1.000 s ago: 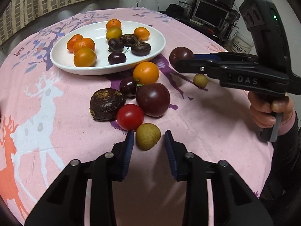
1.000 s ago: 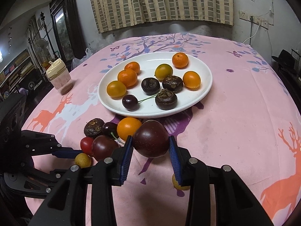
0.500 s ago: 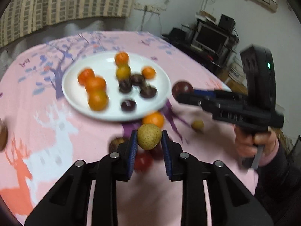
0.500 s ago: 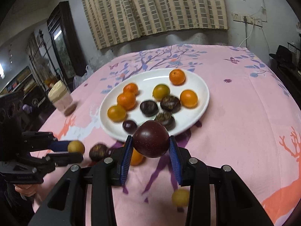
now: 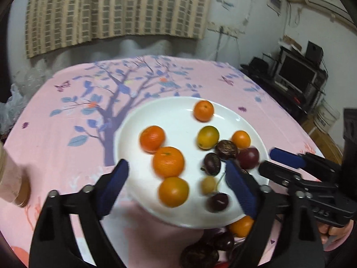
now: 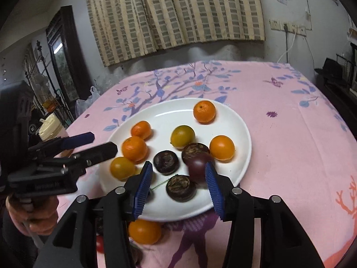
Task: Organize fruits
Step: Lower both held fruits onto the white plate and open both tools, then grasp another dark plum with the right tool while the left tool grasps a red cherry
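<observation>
**Both fruits dropped onto the plate**

Left wrist view: half a second ago the left gripper (image 5: 176,186) was clenched on a small yellow fruit (image 5: 208,185). Now its jaws are spread wide and released, and that fruit lies blurred on the plate (image 5: 133,134) between them, nearer the right jaw, just above a cherry (image 5: 217,201). The right gripper (image 5: 276,163) reaches in from the right, its jaws parted, with a plum (image 5: 248,157) just off their tips. Part of a moulded mark, perhaps "DAS", shows on its body, blurred.

Right wrist view: the right gripper (image 6: 178,185) held the plum (image 6: 198,167) a moment ago. Now its jaws are released, and the blurred plum sits on the plate (image 6: 242,131) close inside the right jaw. White lettering on the left gripper (image 6: 91,144) is unreadable.

Judging by this, two more fruits are placed; an orange (image 6: 145,231) and darker fruit remain on the surface below the jaws.
</observation>
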